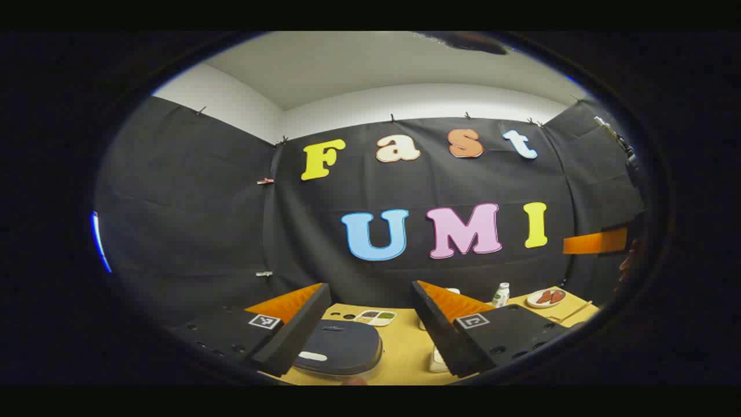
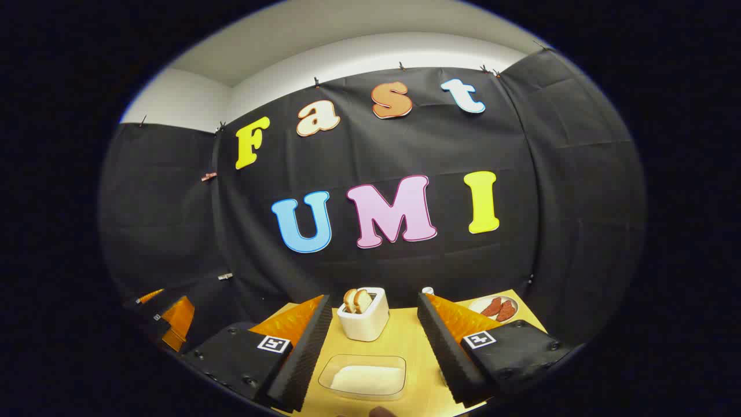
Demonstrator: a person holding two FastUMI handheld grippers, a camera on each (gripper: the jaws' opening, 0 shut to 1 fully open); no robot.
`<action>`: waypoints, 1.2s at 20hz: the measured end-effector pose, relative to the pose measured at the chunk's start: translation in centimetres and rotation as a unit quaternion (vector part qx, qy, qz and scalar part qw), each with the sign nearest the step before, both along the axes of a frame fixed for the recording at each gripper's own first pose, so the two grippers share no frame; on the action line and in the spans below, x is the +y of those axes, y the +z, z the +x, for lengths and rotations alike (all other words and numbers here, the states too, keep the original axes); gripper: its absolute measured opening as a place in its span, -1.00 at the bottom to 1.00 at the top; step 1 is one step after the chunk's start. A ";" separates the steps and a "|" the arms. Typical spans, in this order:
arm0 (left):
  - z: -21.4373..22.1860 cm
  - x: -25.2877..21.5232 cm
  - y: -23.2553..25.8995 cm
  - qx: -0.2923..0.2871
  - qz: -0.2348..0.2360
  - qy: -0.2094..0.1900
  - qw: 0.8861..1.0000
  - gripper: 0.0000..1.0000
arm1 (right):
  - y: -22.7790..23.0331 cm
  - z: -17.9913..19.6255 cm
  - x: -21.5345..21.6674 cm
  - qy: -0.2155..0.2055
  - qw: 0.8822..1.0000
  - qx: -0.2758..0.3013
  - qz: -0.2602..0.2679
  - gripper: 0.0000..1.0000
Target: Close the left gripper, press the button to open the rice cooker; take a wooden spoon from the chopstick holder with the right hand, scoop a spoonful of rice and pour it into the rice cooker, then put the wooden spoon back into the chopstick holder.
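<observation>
- You get even, moderate overhead light; the table (image 2: 411,341) reads warm and bright, the booth cloth dark.
- Fisheye bends straight lines hard toward the rim, worst at 3 and 9 o'clock.
- Centres look sharp; rims darken and soften.
- Shadows stay faint, with no harsh glare.

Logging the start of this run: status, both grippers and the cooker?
Left gripper open above the rice cooker, lid down. Right gripper open, facing chopstick holder and rice tray. Nothing in between.

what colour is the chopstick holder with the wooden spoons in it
White: the chopstick holder shows best in the right gripper view, behind the clear rice container.
</observation>
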State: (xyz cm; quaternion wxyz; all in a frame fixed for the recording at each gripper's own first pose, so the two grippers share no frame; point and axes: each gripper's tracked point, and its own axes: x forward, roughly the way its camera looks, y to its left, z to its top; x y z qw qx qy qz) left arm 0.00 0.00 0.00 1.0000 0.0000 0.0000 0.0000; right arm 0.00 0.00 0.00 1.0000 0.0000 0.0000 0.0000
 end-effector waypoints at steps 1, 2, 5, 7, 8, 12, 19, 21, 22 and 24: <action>-0.4 -0.4 0.5 -0.002 -0.012 0.000 1.000 0.87 | 0.5 -0.2 0.1 0.005 1.000 0.000 -0.005 0.85; -0.7 -0.5 1.0 -0.005 -0.027 -0.005 1.000 0.84 | 0.8 -0.3 0.4 0.008 1.000 -0.003 -0.013 0.85; -0.7 0.1 1.1 -0.006 -0.025 -0.015 1.000 0.93 | 1.6 -1.3 0.7 0.003 0.999 -0.015 -0.048 0.86; -0.8 1.2 1.8 -0.016 -0.012 -0.018 1.000 0.89 | 1.3 -2.0 1.7 0.008 0.998 -0.017 -0.056 0.85; -0.8 1.5 1.9 -0.018 -0.013 -0.019 1.000 0.87 | 1.0 -2.4 2.0 0.010 0.998 -0.015 -0.061 0.85; -1.2 2.4 -0.4 0.007 -0.038 -0.010 0.999 0.93 | -0.3 -3.1 2.1 0.009 0.998 -0.004 -0.054 0.85; -1.3 3.6 -2.0 0.022 -0.041 0.001 0.999 0.94 | -1.9 -3.6 0.5 -0.012 0.999 0.009 -0.035 0.86; -1.1 3.6 -2.1 0.019 -0.037 0.004 0.999 0.94 | -2.2 -3.5 0.2 -0.019 0.999 0.011 -0.034 0.86; -0.9 4.0 -2.1 0.018 -0.034 0.011 0.999 0.94 | -2.4 -3.5 0.0 -0.024 0.999 0.011 -0.039 0.86; -0.6 3.7 -2.4 0.019 -0.036 0.006 0.999 0.94 | -2.4 -3.4 0.0 -0.027 0.999 0.009 -0.044 0.87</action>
